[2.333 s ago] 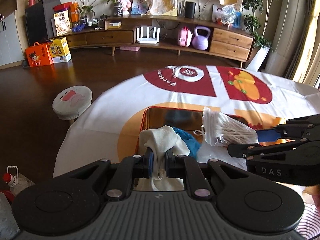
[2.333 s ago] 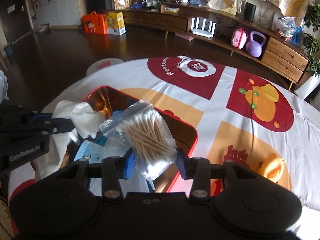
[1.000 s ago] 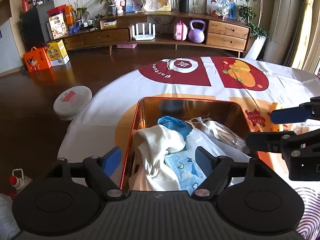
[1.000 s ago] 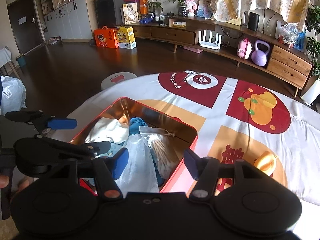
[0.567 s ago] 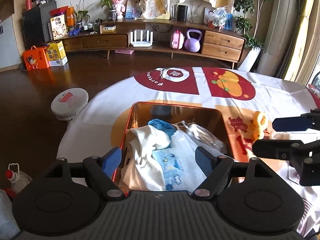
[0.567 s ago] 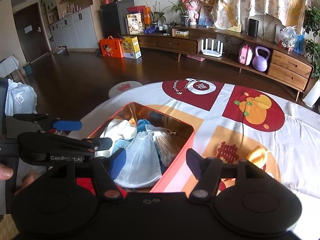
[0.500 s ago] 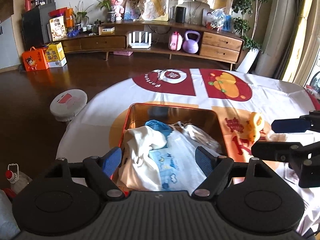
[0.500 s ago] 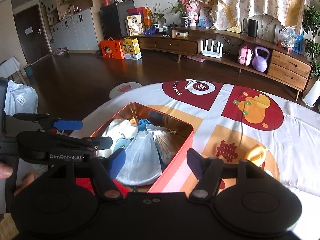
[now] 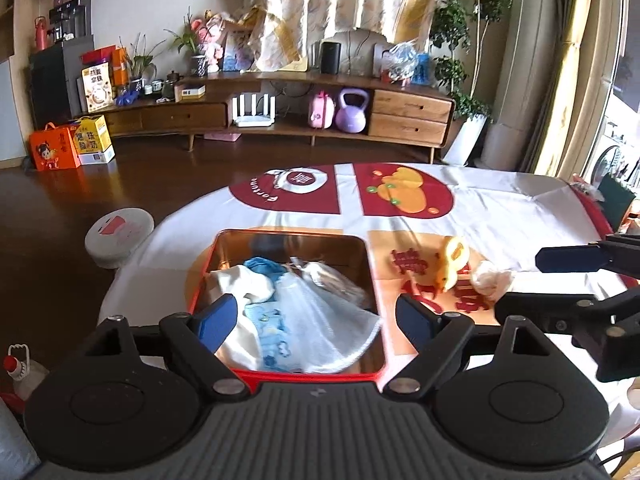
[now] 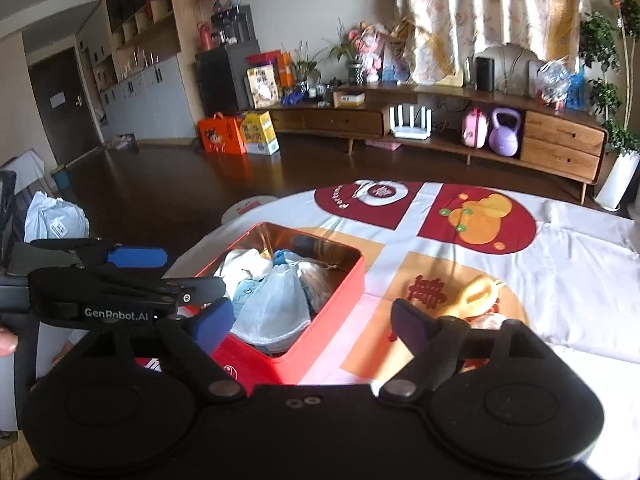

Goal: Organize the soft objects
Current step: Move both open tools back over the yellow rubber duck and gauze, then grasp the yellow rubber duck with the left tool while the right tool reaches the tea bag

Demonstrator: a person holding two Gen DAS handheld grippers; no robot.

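From the left wrist view, the left gripper (image 9: 316,320) hangs above the near end of a red tin box (image 9: 200,280) on the table (image 9: 500,208). Its blue-padded fingers (image 9: 214,322) are spread wide with nothing gripped, having just opened a little further. Inside the box lie a white cloth (image 9: 236,280), a blue item (image 9: 262,266), a pale mesh pouch (image 9: 320,320) over a blue-printed piece (image 9: 268,326), and a clear bag (image 9: 336,284) (its contents are too blurred to make out here). To the right of the box, on the tablecloth, sit a yellow toy (image 9: 452,262) and, just beside it, a crumpled white wad (image 9: 490,280). The right gripper (image 9: 568,280) reaches in from the right edge, above the table near that wad.

From the right wrist view, the right gripper (image 10: 312,324) is held over the near right corner of the red tin box (image 10: 340,292), its fingers (image 10: 212,322) released and empty, having just been opening. The mesh pouch (image 10: 272,308) lies uppermost in the box, the white cloth (image 10: 244,262) behind it. The yellow toy (image 10: 476,294) rests on the table (image 10: 580,260) to the right of the box. The left gripper (image 10: 152,268) enters from the left, with a fingertip of the person's hand (image 10: 6,342) at the frame edge.
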